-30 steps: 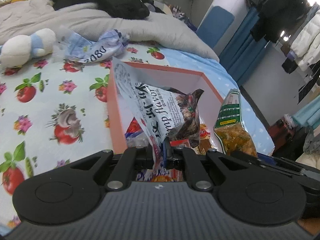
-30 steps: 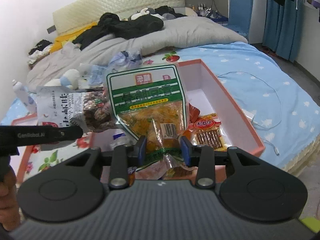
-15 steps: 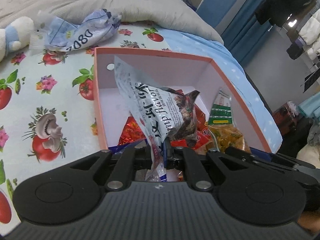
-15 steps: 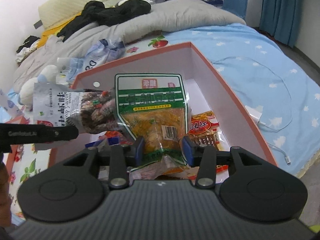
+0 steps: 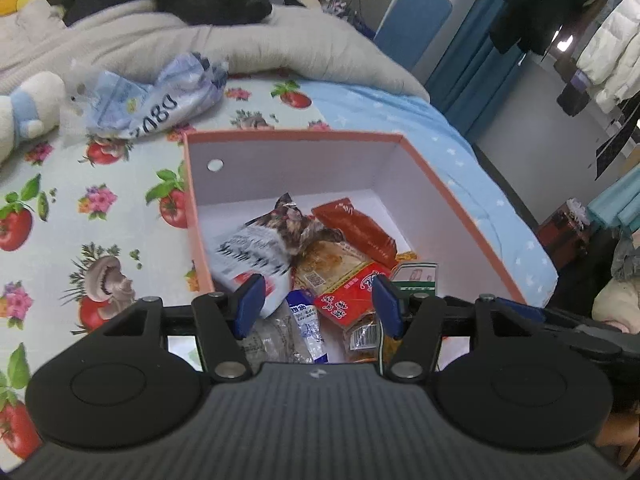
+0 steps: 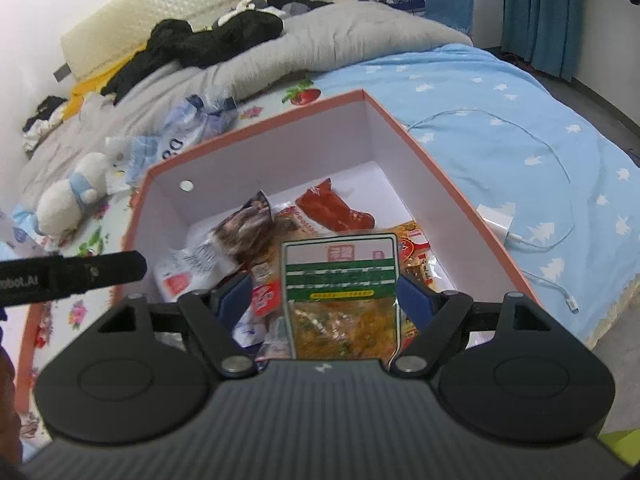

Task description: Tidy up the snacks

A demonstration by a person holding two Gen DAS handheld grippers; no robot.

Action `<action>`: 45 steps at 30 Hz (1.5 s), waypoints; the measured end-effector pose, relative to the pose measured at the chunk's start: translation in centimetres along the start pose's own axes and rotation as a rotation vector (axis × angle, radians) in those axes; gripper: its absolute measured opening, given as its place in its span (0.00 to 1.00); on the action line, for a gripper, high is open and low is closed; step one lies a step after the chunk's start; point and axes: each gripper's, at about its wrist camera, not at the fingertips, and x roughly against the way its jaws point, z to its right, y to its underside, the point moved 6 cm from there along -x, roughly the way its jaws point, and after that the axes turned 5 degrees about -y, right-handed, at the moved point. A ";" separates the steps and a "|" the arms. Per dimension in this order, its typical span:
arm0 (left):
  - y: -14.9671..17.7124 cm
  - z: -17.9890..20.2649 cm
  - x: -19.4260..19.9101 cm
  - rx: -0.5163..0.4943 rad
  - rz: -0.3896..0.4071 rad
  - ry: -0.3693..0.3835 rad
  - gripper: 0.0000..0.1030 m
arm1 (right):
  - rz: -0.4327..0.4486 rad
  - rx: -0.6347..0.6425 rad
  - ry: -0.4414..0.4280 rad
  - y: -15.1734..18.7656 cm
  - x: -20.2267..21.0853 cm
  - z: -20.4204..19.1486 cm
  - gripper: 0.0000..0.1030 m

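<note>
Packets (image 5: pixel 256 252) now lie in box (image 5: pixel 448 200), both hand-held grippers (image 5: pixel 318 308) just opened, empty

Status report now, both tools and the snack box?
Left tool and right tool open, jaws just opened. White shrimp packet and green pickle packet inside pink cardboard box. Nothing blocking.

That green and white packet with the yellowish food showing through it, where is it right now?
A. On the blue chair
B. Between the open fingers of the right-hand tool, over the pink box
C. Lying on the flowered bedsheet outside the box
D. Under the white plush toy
B: the green and white snack packet sits between the right gripper's spread blue fingers, above the other snacks inside the pink cardboard box.
</note>
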 end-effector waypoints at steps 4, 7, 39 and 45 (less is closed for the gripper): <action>1.1 -0.1 3.7 0.010 0.028 0.003 0.63 | 0.036 0.012 -0.011 0.5 2.8 -1.2 0.78; 2.1 -0.2 6.8 0.006 0.056 -0.003 0.63 | 0.064 0.008 -0.025 1.1 5.3 -2.2 0.78; 11.5 1.2 29.3 -0.017 0.300 0.007 0.66 | 0.306 0.127 -0.068 8.5 22.5 -8.3 0.79; 12.9 1.6 30.0 -0.024 0.305 0.004 0.66 | 0.296 0.124 -0.080 9.6 23.0 -8.3 0.79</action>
